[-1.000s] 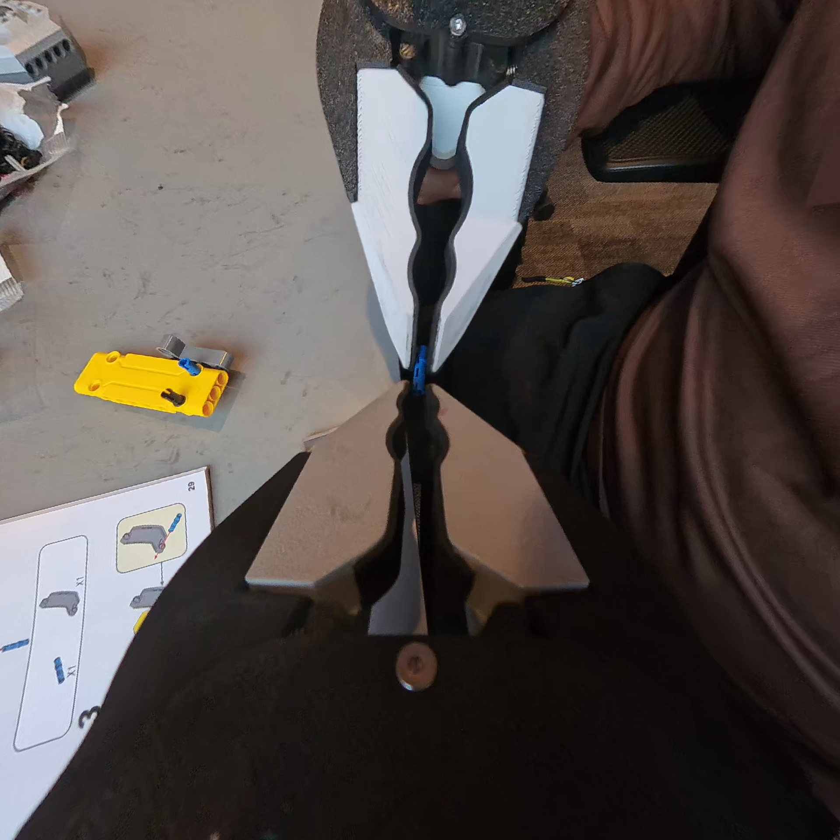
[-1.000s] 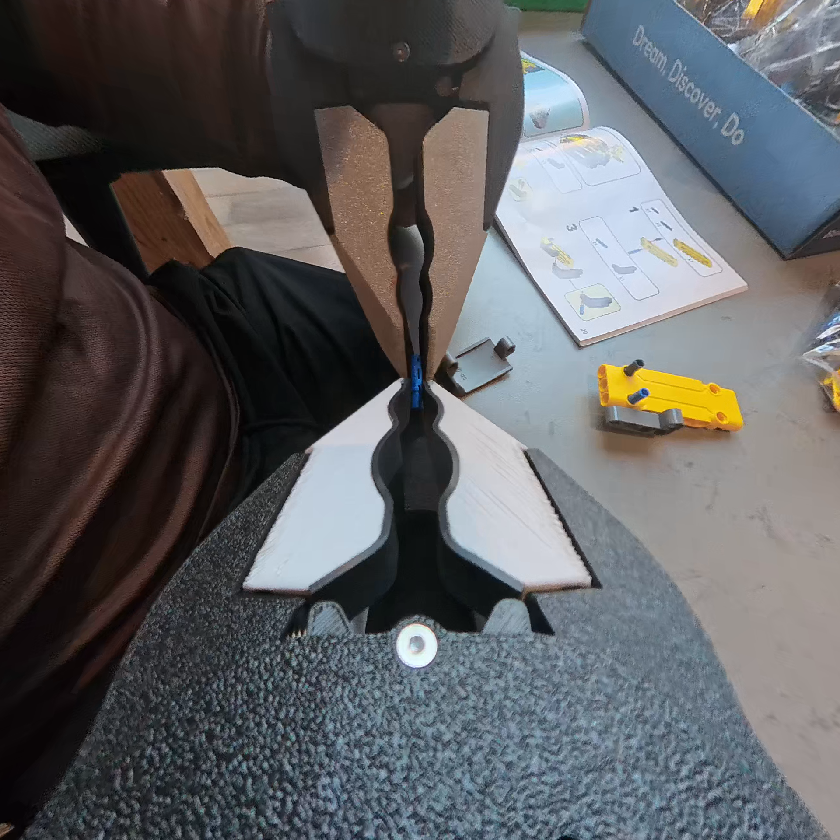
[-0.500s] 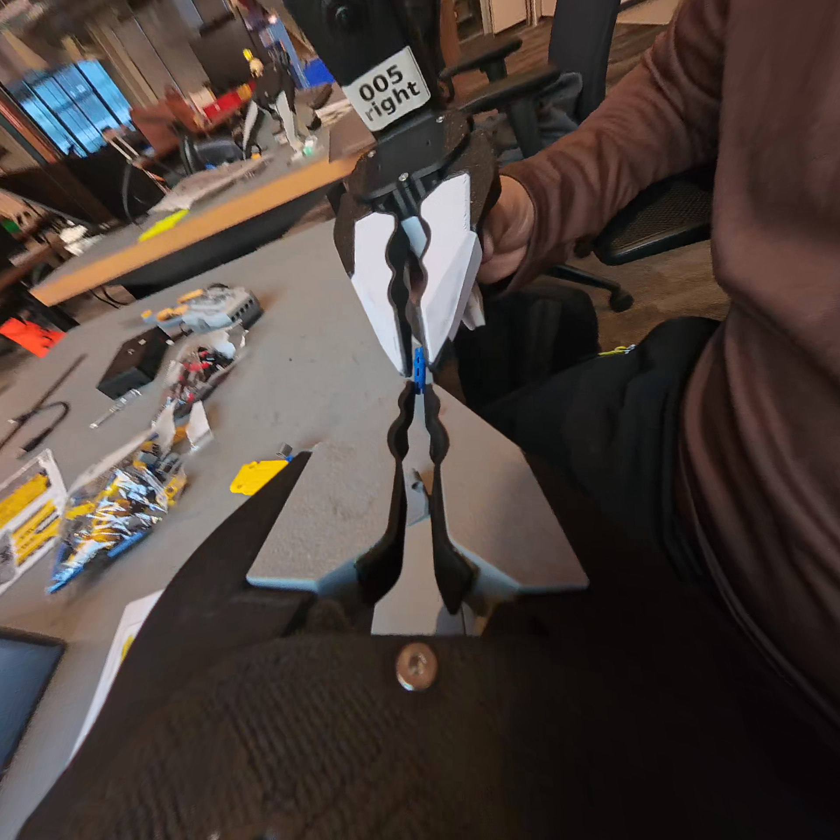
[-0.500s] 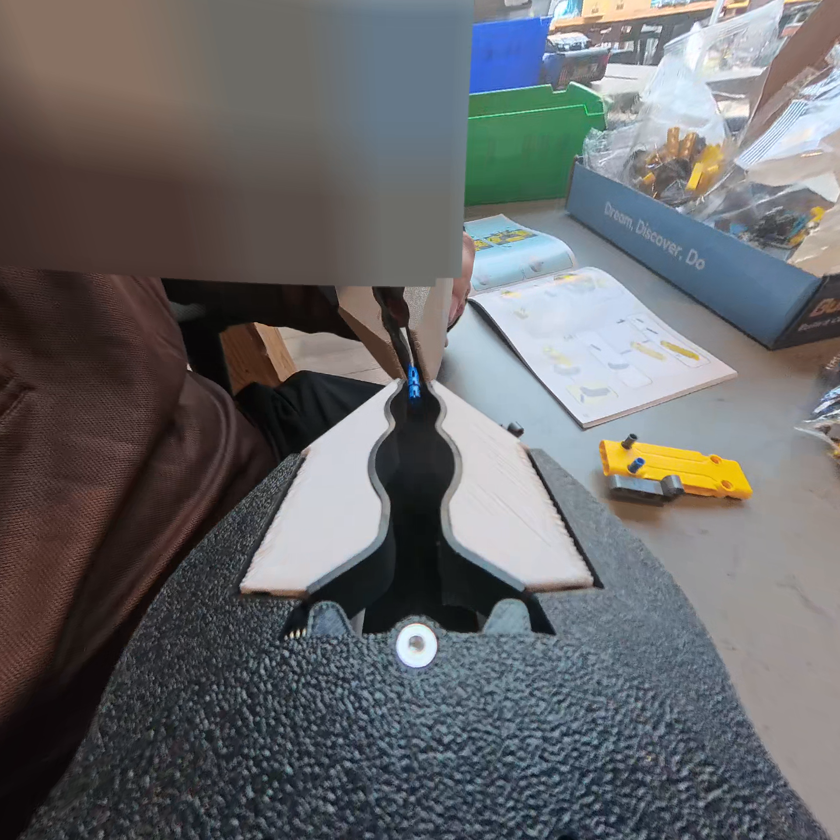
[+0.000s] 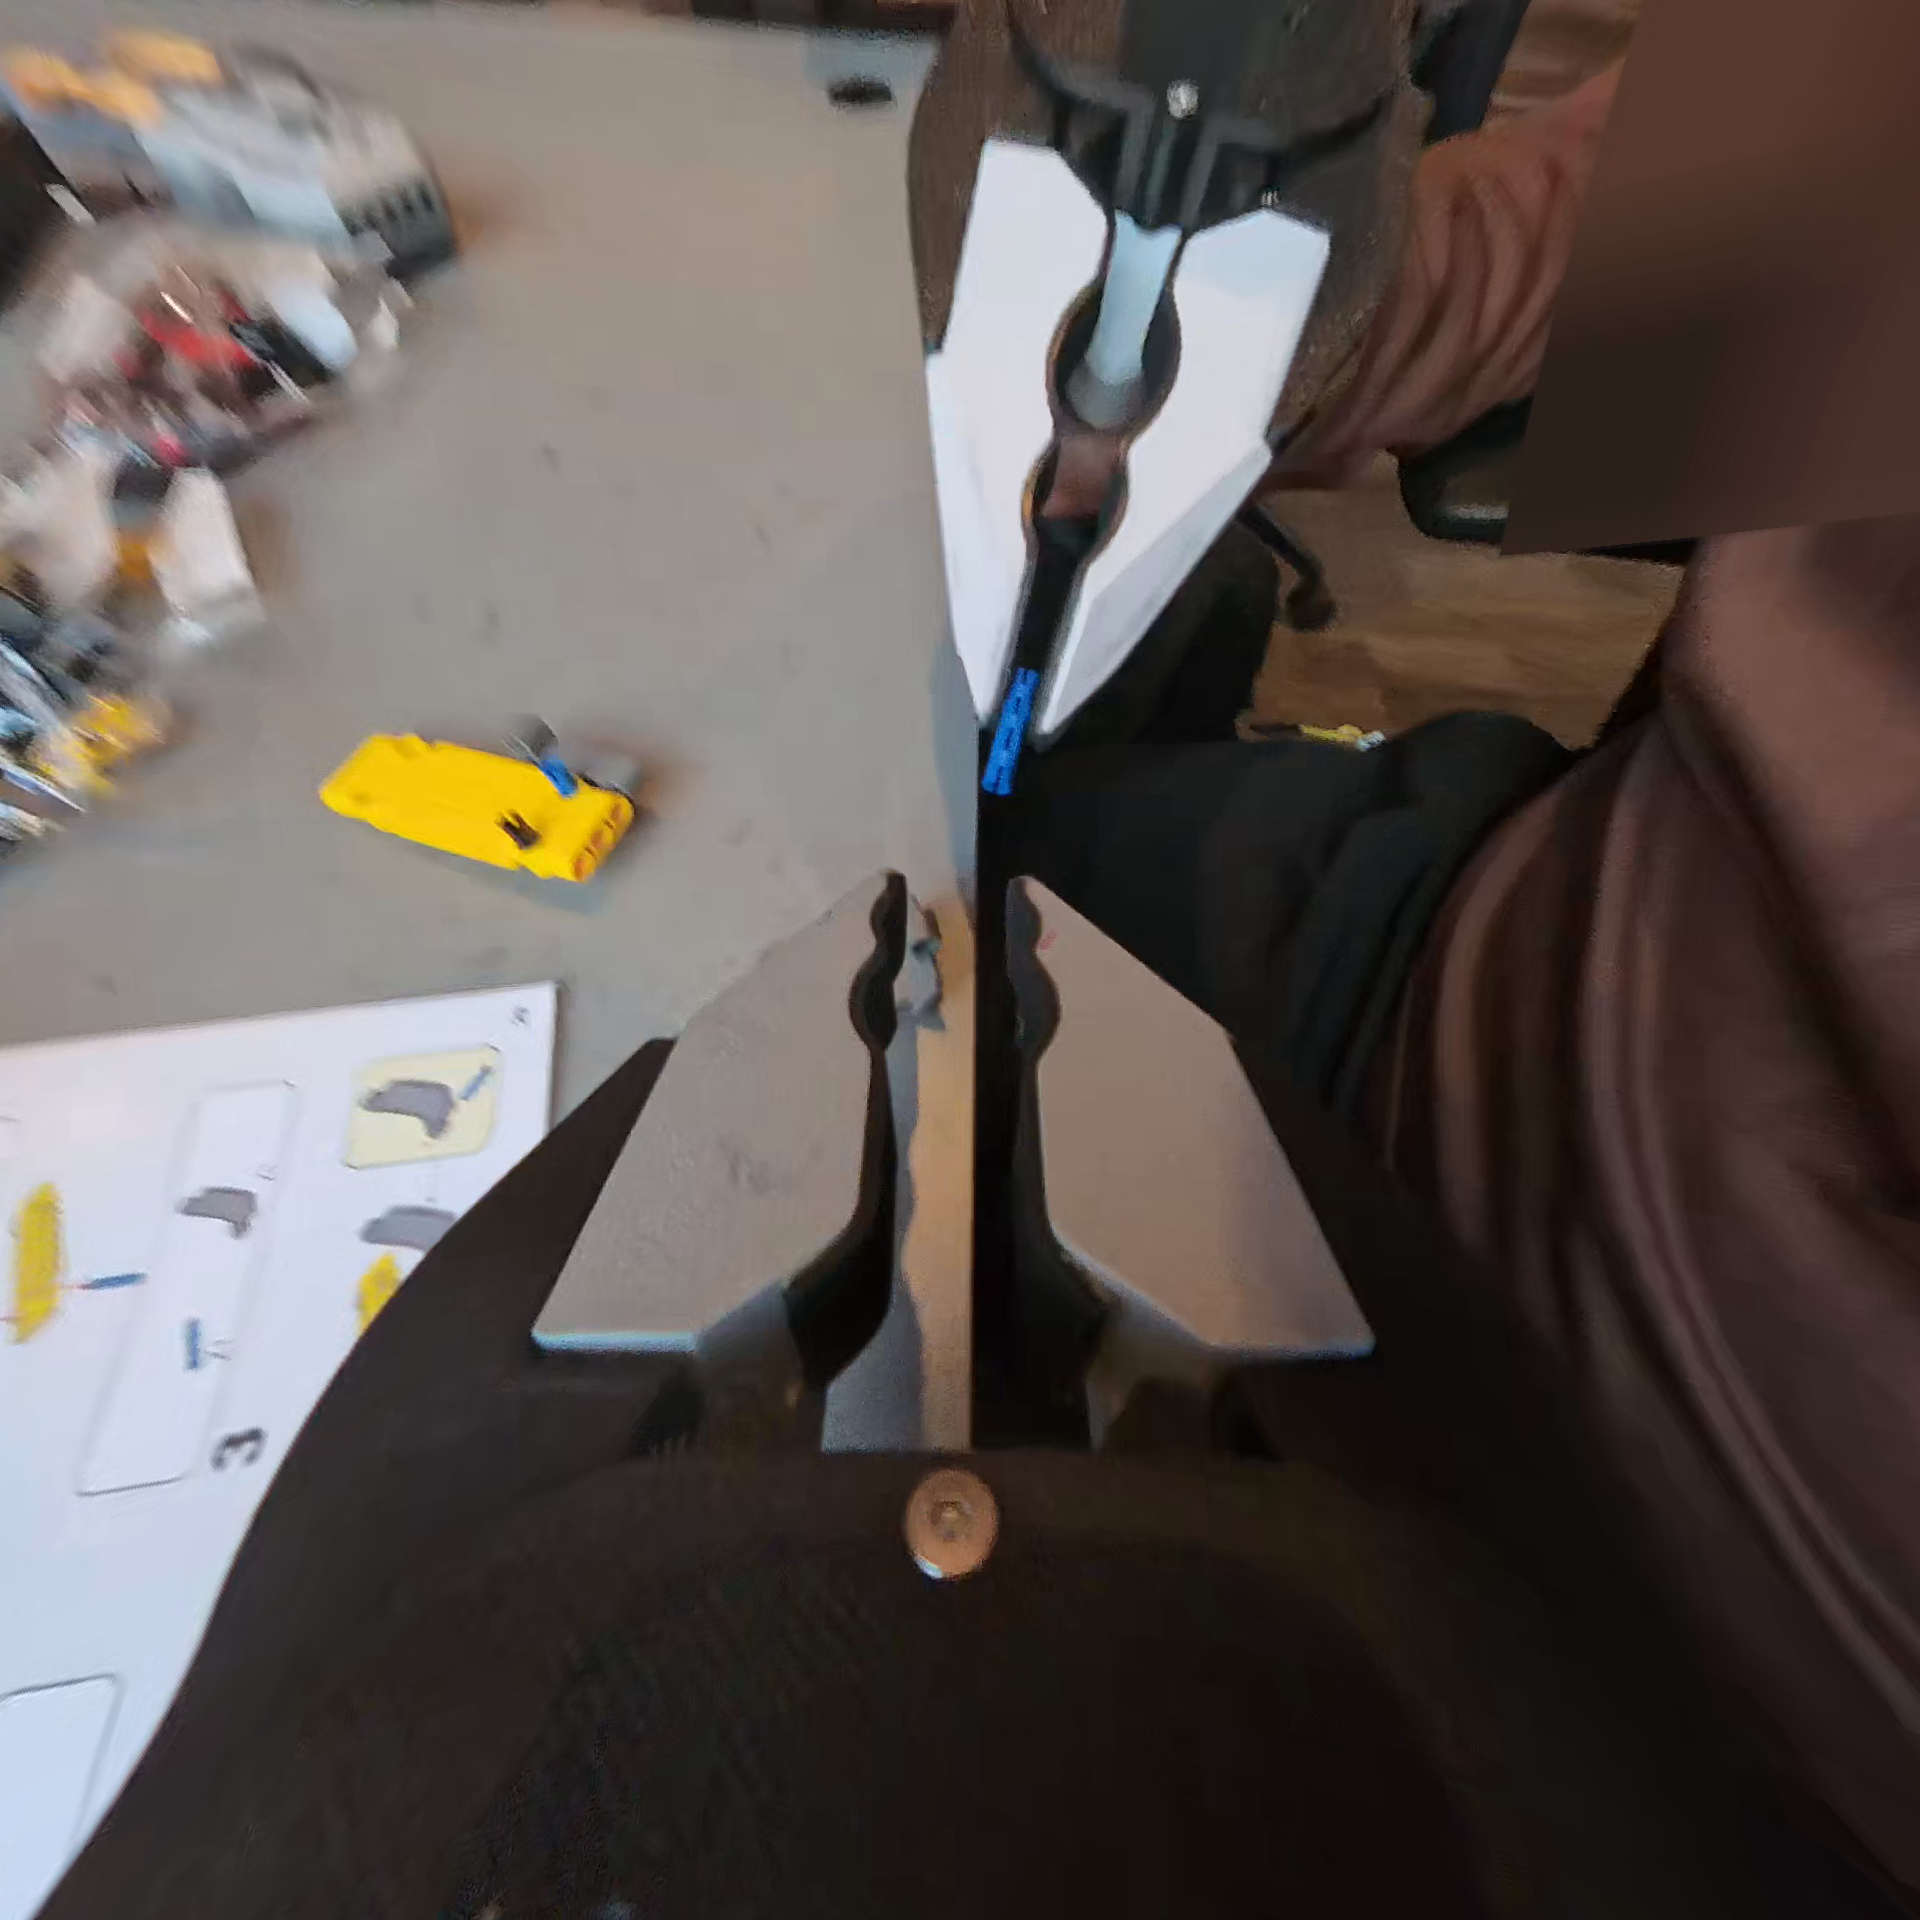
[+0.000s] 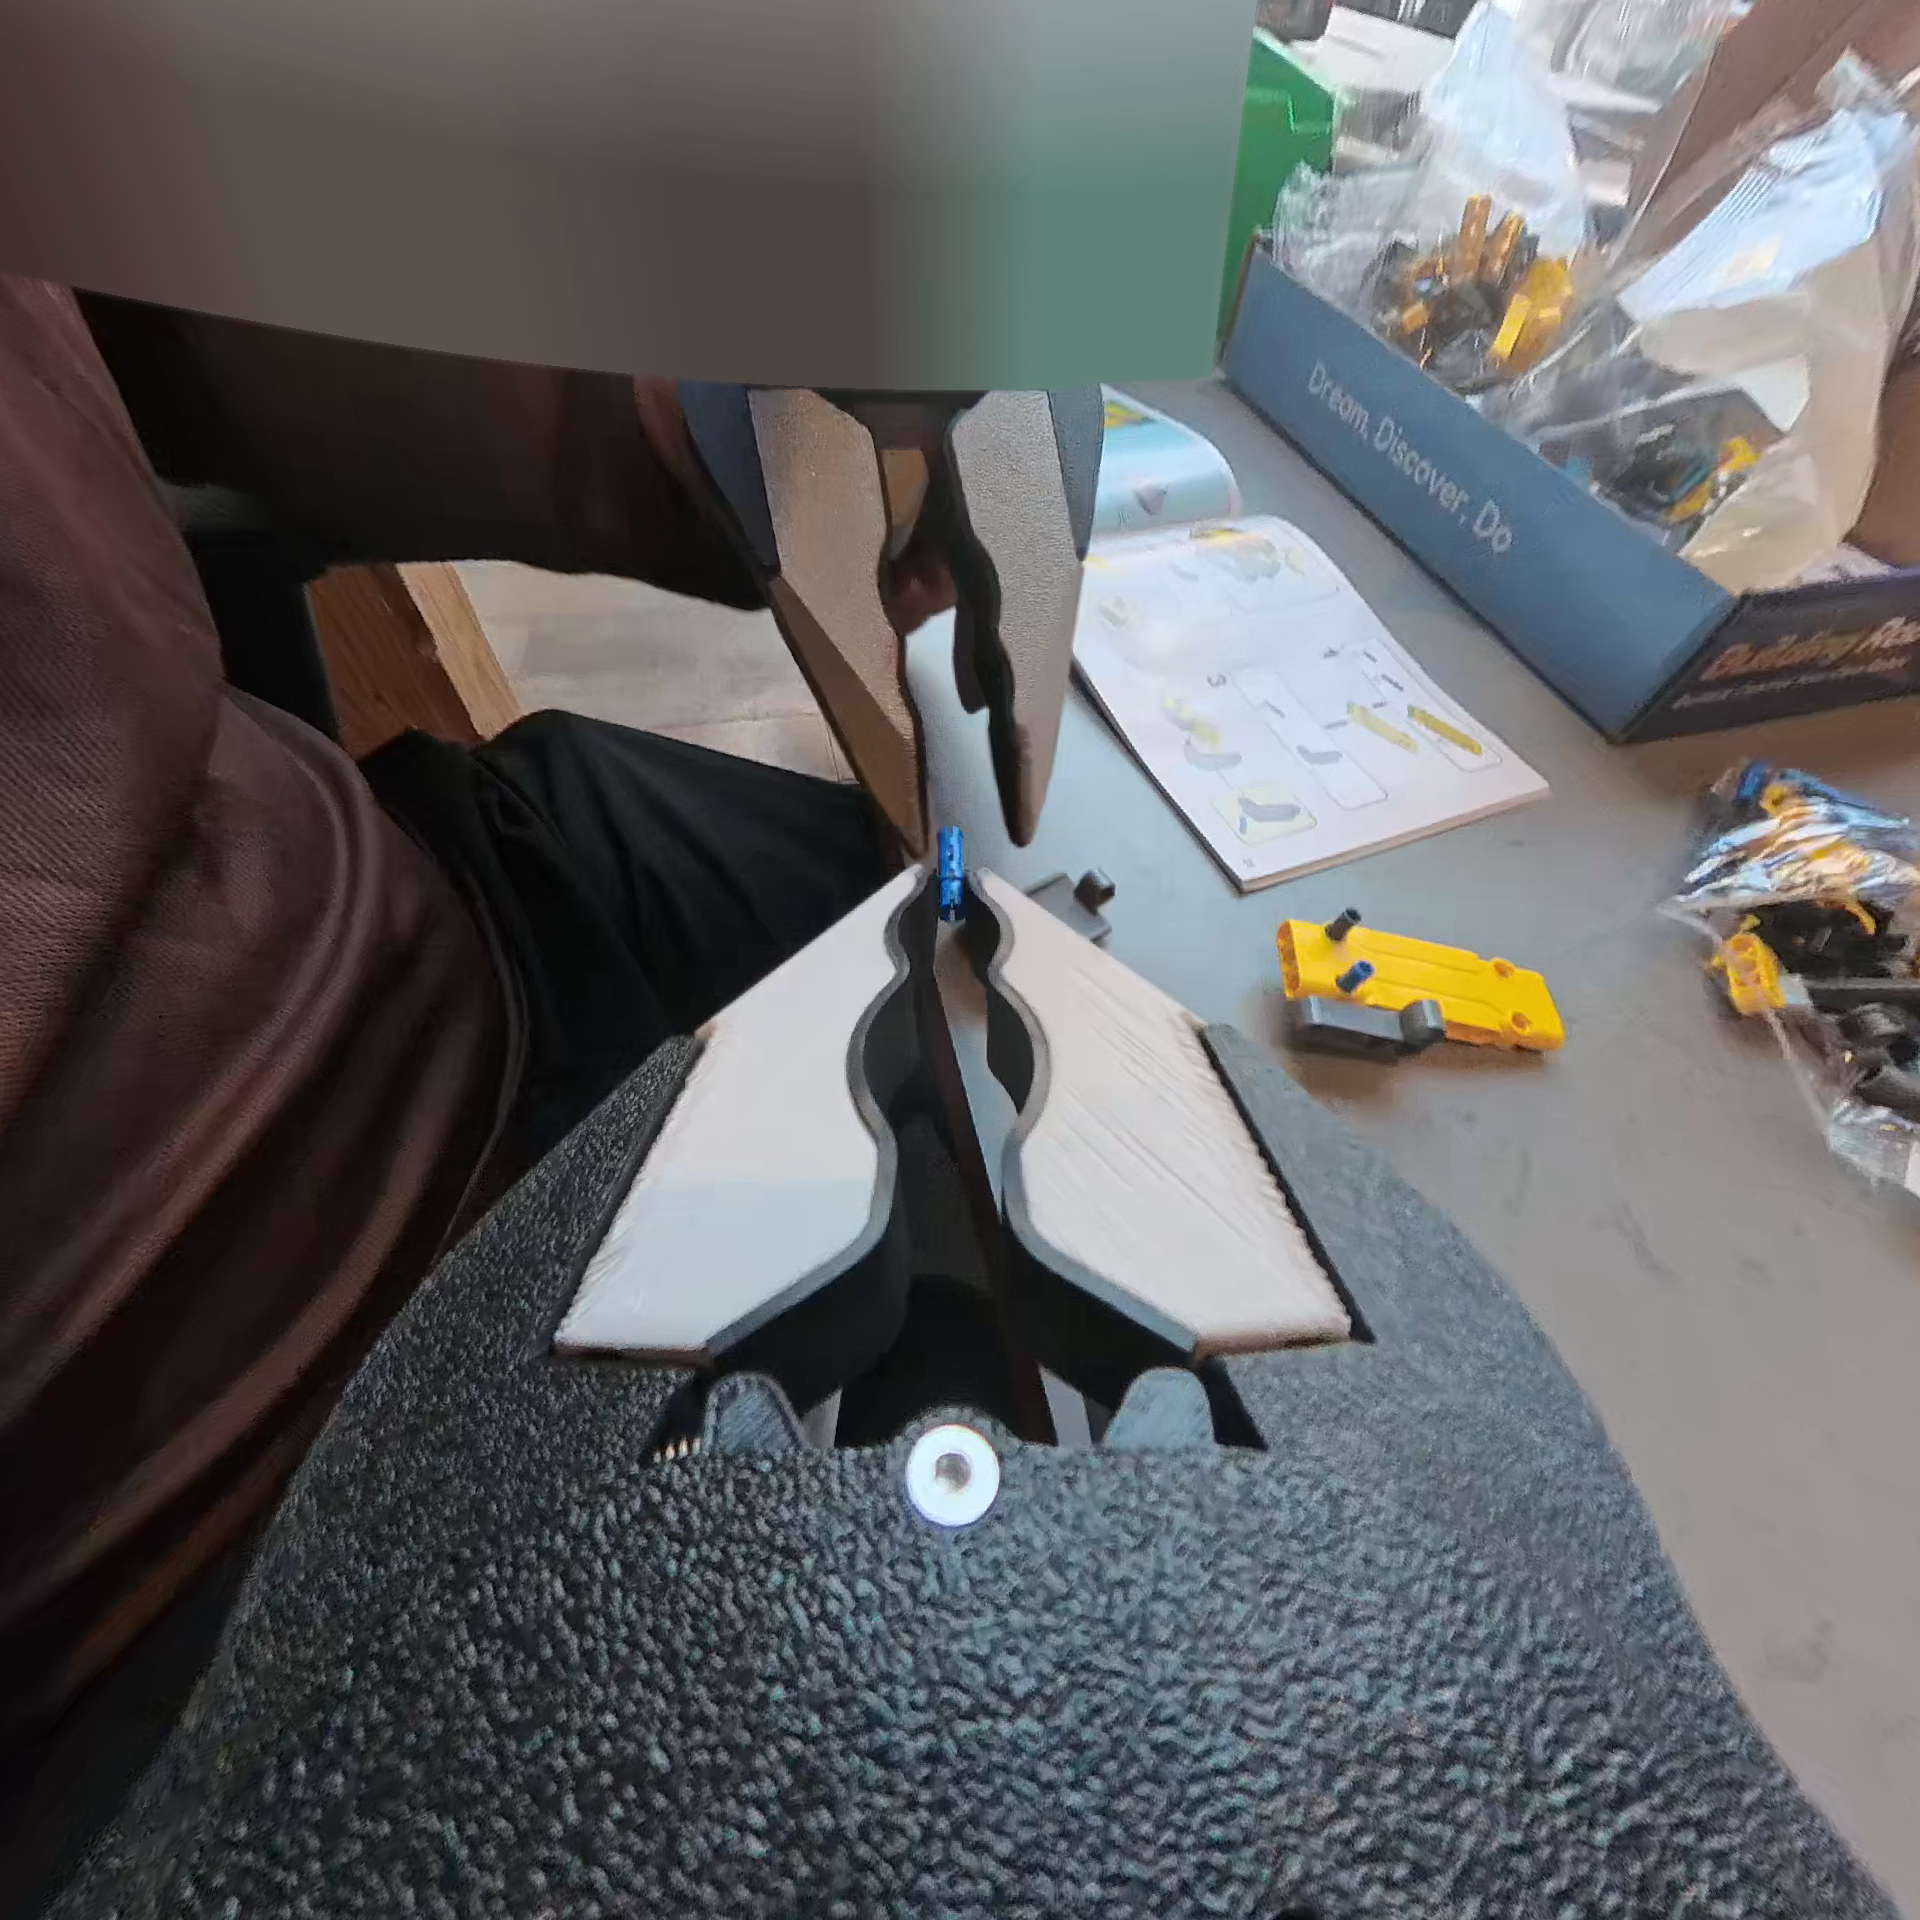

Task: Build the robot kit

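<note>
The left gripper [image 5: 954, 883] has its fingers spread apart, and nothing sits between them. Half a second ago they were pinched on the small blue pin [image 5: 1010, 731] together with the other tool; now they have let go and drawn back, leaving a clear gap to the pin. The right gripper [image 6: 951, 883] is pressed together on that pin, which sticks out past its tips. In the right wrist view the left gripper's two parted fingers [image 6: 1029, 623] hang just beyond the pin, not touching it.

The pin is held in the air at the edge of the grey table [image 5: 675, 416], over the person's dark trousers [image 5: 1247, 852]. A brown sleeve [image 5: 1714, 1039] fills the right side of the left wrist view.

Near the table edge lies an open instruction booklet [image 6: 1299, 696], partly cut off by the left gripper's body in the left wrist view. Beyond it lies a yellow plastic piece [image 6: 1423, 987] with a grey part and small pins fitted to it. A small grey part [image 6: 1070, 899] lies just behind the right gripper's tips, mostly hidden.

Farther off, a blue cardboard box [image 6: 1455, 499] holds clear bags of parts [image 6: 1662, 260]. Another bag [image 6: 1808, 935] is cut off at the right edge. The left wrist view is blurred by motion, so the heap of bags and parts [image 5: 156, 364] at far left is hard to make out.
</note>
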A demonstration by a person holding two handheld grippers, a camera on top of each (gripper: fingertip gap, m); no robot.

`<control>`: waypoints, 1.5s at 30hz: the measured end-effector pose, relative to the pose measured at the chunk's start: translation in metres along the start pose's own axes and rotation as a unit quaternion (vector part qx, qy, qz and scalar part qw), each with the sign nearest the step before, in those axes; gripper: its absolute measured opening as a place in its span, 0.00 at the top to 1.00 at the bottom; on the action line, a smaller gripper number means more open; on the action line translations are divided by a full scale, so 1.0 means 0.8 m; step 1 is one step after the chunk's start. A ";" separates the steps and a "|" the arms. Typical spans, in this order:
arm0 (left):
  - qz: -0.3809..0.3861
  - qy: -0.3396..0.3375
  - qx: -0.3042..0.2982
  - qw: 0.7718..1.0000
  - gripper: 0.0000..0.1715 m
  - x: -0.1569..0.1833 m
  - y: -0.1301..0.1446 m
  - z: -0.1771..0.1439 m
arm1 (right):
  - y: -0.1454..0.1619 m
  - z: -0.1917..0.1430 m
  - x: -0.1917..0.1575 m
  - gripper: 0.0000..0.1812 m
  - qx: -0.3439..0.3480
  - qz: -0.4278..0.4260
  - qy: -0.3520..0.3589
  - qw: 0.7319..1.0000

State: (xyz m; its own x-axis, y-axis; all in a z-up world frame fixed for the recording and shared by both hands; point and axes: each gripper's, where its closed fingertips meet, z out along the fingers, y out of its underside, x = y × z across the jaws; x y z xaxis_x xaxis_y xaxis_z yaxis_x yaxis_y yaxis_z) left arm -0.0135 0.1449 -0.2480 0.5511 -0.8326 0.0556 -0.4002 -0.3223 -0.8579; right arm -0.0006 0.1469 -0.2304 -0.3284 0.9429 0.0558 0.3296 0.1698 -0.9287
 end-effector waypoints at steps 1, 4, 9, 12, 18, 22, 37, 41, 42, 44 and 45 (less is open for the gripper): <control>-0.010 0.005 -0.019 1.000 0.91 0.000 0.007 0.004 | 0.005 0.002 0.001 0.97 -0.008 0.005 -0.001 1.000; -0.018 0.003 -0.060 0.998 0.89 -0.004 0.023 0.013 | 0.014 0.008 0.004 0.97 -0.019 0.020 -0.006 1.000; -0.014 -0.002 -0.091 0.996 0.96 -0.009 0.030 0.024 | 0.028 0.014 0.011 0.97 -0.044 0.026 0.007 0.999; -0.009 0.005 -0.098 0.995 0.97 -0.008 0.031 0.027 | 0.033 0.016 0.012 0.97 -0.053 0.030 0.006 0.998; 0.023 0.028 -0.100 0.994 0.98 0.000 0.037 0.019 | 0.033 0.023 -0.001 0.97 -0.055 0.022 -0.012 0.998; 0.064 0.044 -0.103 0.992 0.97 0.015 0.047 0.006 | 0.019 0.032 -0.017 0.97 -0.039 0.003 -0.023 0.999; 0.078 0.048 -0.105 0.990 0.97 0.021 0.061 -0.015 | 0.017 0.056 -0.030 0.97 -0.027 -0.057 0.008 0.998; 0.069 0.052 -0.104 0.991 0.97 0.021 0.063 -0.020 | 0.022 0.063 -0.033 0.97 -0.034 -0.062 0.004 0.997; 0.069 0.052 -0.104 0.991 0.97 0.021 0.064 -0.020 | 0.022 0.065 -0.034 0.97 -0.032 -0.065 0.004 0.997; 0.069 0.053 -0.105 0.991 0.97 0.022 0.064 -0.020 | 0.020 0.066 -0.034 0.97 -0.028 -0.069 0.008 0.997; 0.069 0.055 -0.105 0.991 0.97 0.022 0.064 -0.020 | 0.020 0.066 -0.034 0.97 -0.027 -0.070 0.009 0.997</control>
State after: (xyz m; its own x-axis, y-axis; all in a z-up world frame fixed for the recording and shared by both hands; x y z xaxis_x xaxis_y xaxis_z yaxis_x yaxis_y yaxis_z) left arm -0.0359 0.1064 -0.2827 0.4025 -0.9154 0.0100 -0.6158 -0.2789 -0.7369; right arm -0.0333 0.1089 -0.2666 -0.3584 0.9140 0.1901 0.3300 0.3145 -0.8901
